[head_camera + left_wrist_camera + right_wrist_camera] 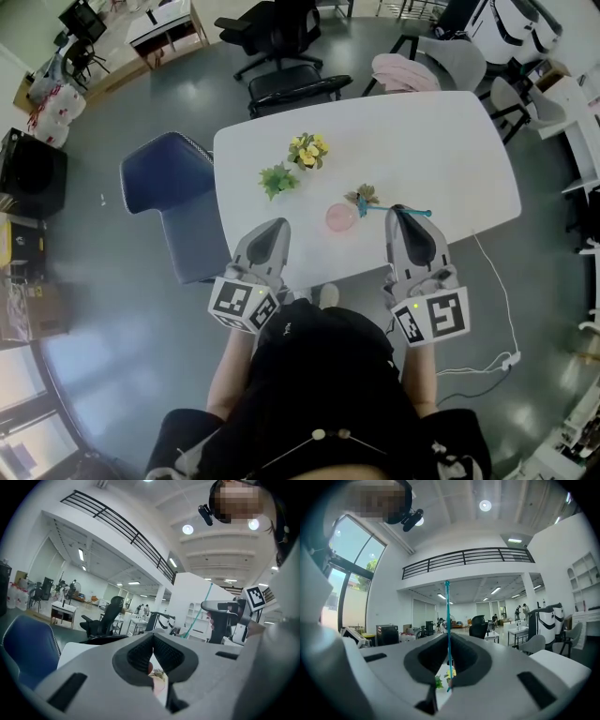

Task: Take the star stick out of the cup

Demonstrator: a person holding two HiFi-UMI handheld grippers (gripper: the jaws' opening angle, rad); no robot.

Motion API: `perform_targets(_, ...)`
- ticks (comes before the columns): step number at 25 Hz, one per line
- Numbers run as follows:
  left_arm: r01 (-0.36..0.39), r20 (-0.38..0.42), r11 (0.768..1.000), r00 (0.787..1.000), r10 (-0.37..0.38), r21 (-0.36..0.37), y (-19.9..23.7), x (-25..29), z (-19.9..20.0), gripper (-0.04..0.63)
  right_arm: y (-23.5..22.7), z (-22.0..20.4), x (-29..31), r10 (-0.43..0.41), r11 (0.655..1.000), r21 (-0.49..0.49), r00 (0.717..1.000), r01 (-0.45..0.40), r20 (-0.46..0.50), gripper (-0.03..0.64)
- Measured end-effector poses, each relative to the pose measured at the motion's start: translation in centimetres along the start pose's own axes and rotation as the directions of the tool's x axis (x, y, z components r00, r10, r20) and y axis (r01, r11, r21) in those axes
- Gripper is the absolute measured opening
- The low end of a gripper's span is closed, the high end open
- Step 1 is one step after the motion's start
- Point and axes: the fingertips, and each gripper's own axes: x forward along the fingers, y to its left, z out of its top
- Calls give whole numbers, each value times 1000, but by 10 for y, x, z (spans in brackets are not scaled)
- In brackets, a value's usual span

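Note:
A pink cup stands on the white table near its front edge. My right gripper is shut on a thin teal star stick. The stick lies about level in the head view, its star end just right of the cup's rim and outside the cup. In the right gripper view the stick runs straight up between the pads. My left gripper is shut and holds nothing, hovering left of the cup. From the left gripper view I see the stick and the right gripper.
A yellow flower pot and a small green plant stand mid-table, and another small plant sits beside the cup. A blue chair stands left of the table, black chairs behind it. A cable hangs off the right front.

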Motion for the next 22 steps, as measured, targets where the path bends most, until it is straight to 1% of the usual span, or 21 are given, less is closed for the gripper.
perform_targets(5, -1, 4, 1000, 1000, 1, 7, -6, 2, 1, 5, -4, 10, -11, -8, 999, 32, 1000, 7, 30, 21)
perform_targets(9, -7, 11, 1000, 1000, 7, 7, -7, 0, 2, 5, -4, 11, -15, -10, 1000, 10, 1000, 10, 20, 20)
perform_targets(14, -16, 16, 1000, 1000, 16, 7, -5, -2, 1, 5, -5, 12, -18, -7, 999, 34, 1000, 6, 31, 20)
perform_targets(18, -19, 20, 1000, 1000, 19, 6, -6, -5, 2, 5, -7, 15, -21, -32, 999, -2, 999, 32, 20, 20)
perform_targets(22, -22, 22, 1000, 1000, 22, 6, -7, -7, 3, 5, -7, 20, -24, -31, 999, 14, 999, 31, 29, 20)
